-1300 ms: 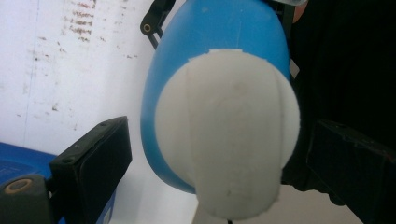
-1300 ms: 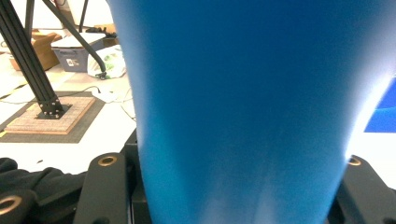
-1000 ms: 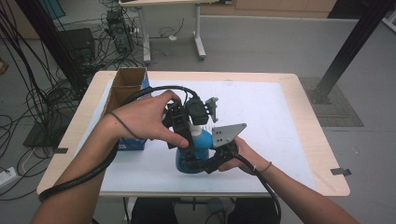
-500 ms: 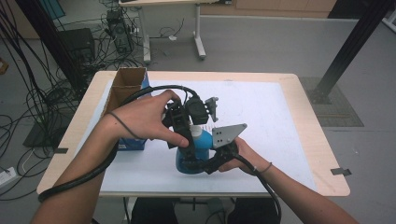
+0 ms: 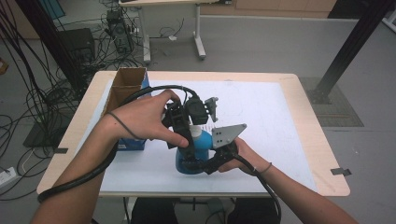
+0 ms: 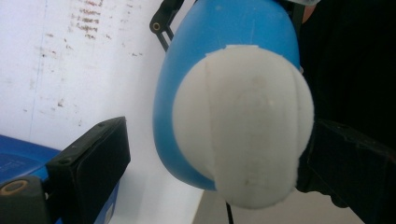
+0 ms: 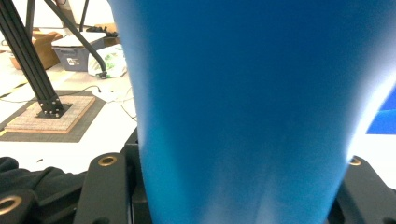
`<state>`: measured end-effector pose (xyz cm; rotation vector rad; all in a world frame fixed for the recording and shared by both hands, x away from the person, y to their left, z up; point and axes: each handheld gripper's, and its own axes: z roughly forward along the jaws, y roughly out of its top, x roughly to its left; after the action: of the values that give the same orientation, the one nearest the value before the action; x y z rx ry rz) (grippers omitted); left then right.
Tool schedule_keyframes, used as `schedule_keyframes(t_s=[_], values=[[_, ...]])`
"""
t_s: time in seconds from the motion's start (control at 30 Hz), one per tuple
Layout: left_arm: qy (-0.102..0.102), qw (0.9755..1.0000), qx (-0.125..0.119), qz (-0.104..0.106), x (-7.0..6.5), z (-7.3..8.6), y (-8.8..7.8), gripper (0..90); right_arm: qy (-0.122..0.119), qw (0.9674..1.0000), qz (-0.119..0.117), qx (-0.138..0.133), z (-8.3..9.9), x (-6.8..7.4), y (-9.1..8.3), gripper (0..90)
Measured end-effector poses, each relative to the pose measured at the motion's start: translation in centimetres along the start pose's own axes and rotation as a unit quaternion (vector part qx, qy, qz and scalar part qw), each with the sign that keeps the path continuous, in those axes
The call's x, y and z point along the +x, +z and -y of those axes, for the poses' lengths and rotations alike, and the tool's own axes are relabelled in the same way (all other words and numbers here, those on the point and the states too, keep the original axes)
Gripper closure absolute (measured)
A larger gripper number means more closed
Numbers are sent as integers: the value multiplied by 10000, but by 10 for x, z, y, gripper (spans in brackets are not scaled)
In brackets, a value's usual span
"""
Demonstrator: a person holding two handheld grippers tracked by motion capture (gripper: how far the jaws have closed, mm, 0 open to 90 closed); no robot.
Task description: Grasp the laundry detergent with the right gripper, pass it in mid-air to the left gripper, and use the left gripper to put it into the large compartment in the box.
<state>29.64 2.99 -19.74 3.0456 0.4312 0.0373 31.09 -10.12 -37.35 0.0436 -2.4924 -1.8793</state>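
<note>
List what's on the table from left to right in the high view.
Cardboard box → left hand → left tool → blue bottle → right hand.

The right and far parts of the counter (image 5: 280,107) lie bare, giving open passage there. On the left, an open cardboard box (image 5: 127,88) stands upright at the edge, blocking that side, with the blue bottle (image 5: 189,156) upright near the front.
</note>
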Motion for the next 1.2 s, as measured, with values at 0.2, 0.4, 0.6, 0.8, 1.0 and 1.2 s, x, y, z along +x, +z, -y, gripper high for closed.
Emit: schedule_keyframes(t_s=[0.2, 0.4, 0.6, 0.8, 1.0, 1.2], values=[[-38, 10000, -26, -13, 0, 1, -1, 57, -27, 10000, -13, 15, -1, 0, 1, 418], [-20, 10000, -12, -40, 0, 3, -2, 60, -34, 10000, -33, 17, -1, 1, 2, 418], [-14, 10000, -4, -49, 0, 3, -2, 62, -41, 10000, -46, 32, -1, 2, 3, 418], [-20, 10000, -6, -56, 0, 3, -2, 62, -40, 10000, -39, 24, -1, 2, 3, 419], [-29, 10000, 16, -58, -1, 3, -3, 62, -58, 10000, -40, 47, -1, 3, 3, 419], [-51, 10000, -11, -73, -2, 2, -3, 62, -79, 9999, -52, 53, -2, 3, 3, 419]])
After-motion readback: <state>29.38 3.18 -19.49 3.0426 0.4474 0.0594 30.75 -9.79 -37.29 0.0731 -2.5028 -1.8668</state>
